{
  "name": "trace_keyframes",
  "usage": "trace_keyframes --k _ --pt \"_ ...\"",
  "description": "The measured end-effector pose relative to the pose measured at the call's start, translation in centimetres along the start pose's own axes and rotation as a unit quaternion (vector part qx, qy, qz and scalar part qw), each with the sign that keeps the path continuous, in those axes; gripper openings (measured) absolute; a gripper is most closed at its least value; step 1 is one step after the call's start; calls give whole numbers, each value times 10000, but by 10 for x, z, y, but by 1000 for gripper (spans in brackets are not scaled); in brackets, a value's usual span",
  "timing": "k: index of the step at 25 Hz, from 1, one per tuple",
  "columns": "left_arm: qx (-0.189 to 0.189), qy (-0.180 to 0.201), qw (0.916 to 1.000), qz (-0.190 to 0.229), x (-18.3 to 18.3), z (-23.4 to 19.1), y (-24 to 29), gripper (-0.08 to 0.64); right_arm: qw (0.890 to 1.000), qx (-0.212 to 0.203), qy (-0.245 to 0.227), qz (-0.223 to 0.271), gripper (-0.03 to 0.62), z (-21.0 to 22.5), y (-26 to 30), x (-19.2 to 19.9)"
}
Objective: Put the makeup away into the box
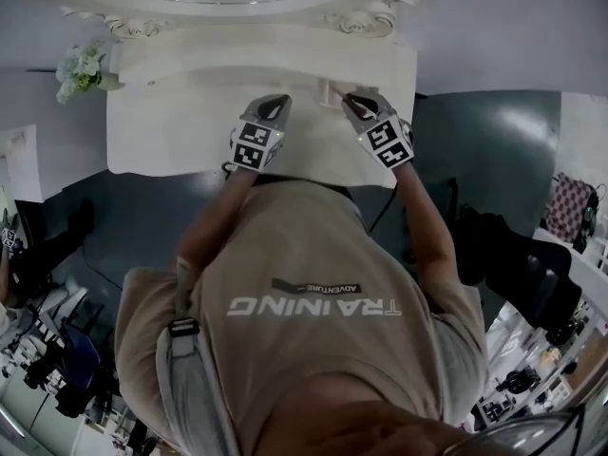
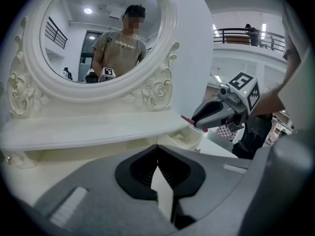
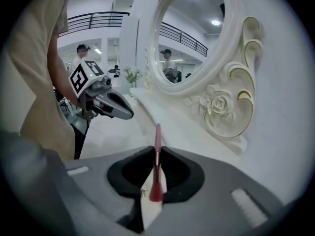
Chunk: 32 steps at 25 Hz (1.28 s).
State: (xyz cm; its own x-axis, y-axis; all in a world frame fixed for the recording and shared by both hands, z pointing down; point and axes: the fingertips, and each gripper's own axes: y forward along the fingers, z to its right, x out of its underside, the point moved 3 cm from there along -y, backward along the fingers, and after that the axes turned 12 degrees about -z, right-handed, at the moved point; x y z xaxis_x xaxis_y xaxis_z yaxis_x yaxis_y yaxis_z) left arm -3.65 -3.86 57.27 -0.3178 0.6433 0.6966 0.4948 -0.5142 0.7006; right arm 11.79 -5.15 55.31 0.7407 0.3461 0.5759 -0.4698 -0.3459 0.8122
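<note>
A slim pink makeup pencil [image 3: 157, 132] stands upright between my right gripper's [image 3: 157, 154] jaws, which are shut on it. In the left gripper view that gripper [image 2: 198, 122] hangs just above a small open white box [image 2: 186, 139] at the right end of the dressing table, with the pencil's [image 2: 188, 119] tip sticking out. My left gripper [image 2: 157, 149] is shut with nothing in it, and hovers over the tabletop to the left of the box. In the head view both grippers, left [image 1: 274, 108] and right [image 1: 353, 103], are over the table's back edge.
The white dressing table [image 1: 180, 136] carries an ornate oval mirror [image 2: 98, 33] with a low shelf [image 2: 88, 129] under it. A small bunch of white flowers [image 1: 80, 70] stands at the table's left end. A person's torso fills the lower head view.
</note>
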Motion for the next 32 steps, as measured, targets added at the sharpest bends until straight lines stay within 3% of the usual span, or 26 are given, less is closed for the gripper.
trace_keyframes --k 4,13,25,32 --pt "131 -108 9998 -85 -6 16 12 6 9984 -278 -499 5 52 5 9 8" --pt "307 103 9989 -332 -1 34 33 6 9938 -484 -931 -376 52 8 36 37" --pt "389 70 9976 -568 6 35 48 6 9896 -773 -1036 -628 55 19 47 42" --pt "484 64 9968 -627 10 41 53 6 9912 -765 -969 -477 89 20 39 34"
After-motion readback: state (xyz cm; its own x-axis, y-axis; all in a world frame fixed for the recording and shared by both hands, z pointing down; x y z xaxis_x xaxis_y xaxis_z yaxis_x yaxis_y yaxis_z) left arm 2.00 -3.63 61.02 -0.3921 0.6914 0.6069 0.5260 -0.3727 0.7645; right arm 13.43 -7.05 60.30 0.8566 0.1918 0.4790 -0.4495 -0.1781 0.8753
